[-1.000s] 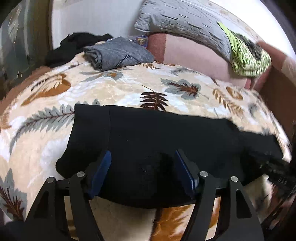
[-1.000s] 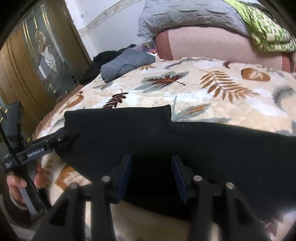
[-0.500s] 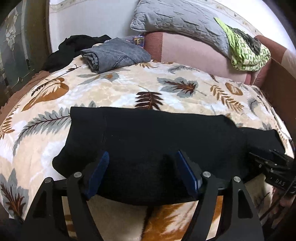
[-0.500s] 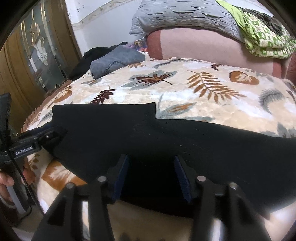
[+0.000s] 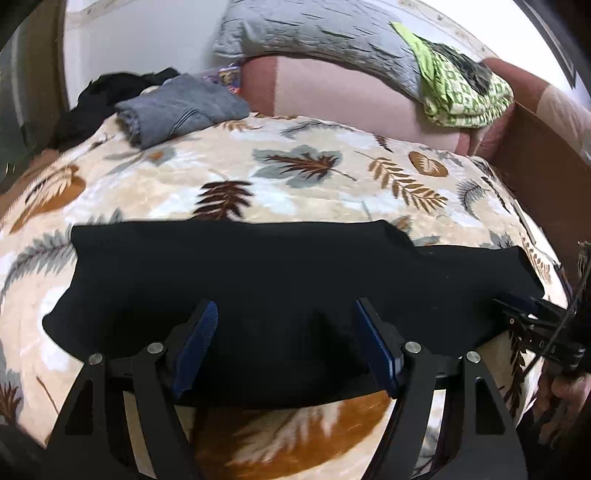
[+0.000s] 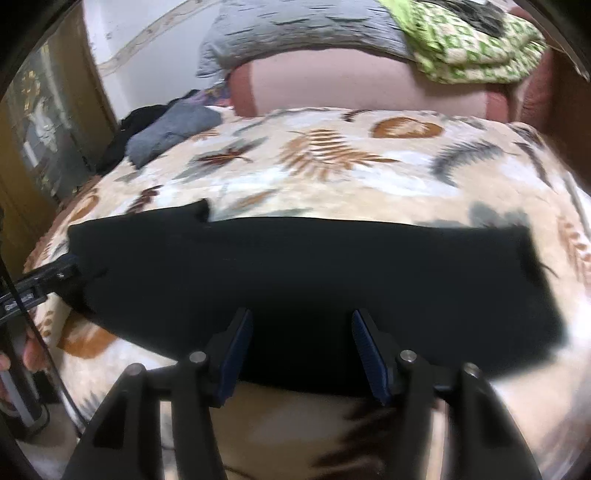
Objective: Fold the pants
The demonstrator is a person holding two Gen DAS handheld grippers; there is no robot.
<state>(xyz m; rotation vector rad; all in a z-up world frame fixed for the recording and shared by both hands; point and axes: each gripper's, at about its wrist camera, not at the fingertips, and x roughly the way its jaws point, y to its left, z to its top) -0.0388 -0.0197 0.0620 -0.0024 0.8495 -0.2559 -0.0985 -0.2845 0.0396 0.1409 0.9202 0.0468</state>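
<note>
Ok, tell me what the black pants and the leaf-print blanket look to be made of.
Black pants: probably a soft matte knit; no sheen, limp and flat with rounded edges. Leaf-print blanket: likely plush fleece; soft glossy patches and blurred print edges suggest a short pile.

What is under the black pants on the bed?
The black pants lie flat on the leaf-print blanket, which shows all around them. Whether anything else lies beneath cannot be seen; the cloth covers it.

pants: plain black
blanket: cream, brown, orange and grey leaf print
folded garment: grey
pillow: grey, quilted
cloth: lime green, white pattern
pads: blue
</note>
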